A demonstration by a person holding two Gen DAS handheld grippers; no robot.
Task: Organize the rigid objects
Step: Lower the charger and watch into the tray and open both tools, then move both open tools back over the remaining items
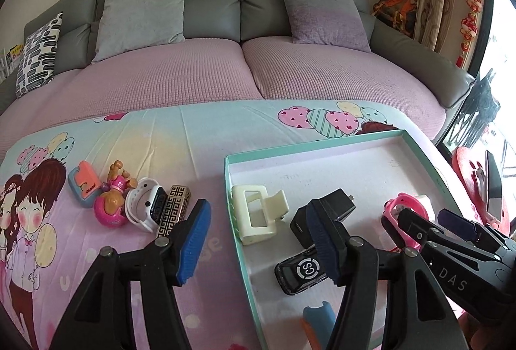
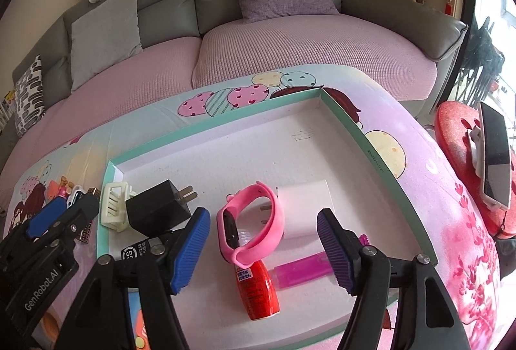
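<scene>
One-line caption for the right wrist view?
Open right gripper hovers over pink watch, red bottle and black charger in the tray.

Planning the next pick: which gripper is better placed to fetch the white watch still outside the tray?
Left. The left gripper is open beside the white watch, which lies left of the tray; the right gripper hangs over the tray.

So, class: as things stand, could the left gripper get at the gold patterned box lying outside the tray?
Probably yes. The left gripper is open and empty, and the gold patterned box lies just beyond its blue finger, uncovered, though a white watch leans against it.
</scene>
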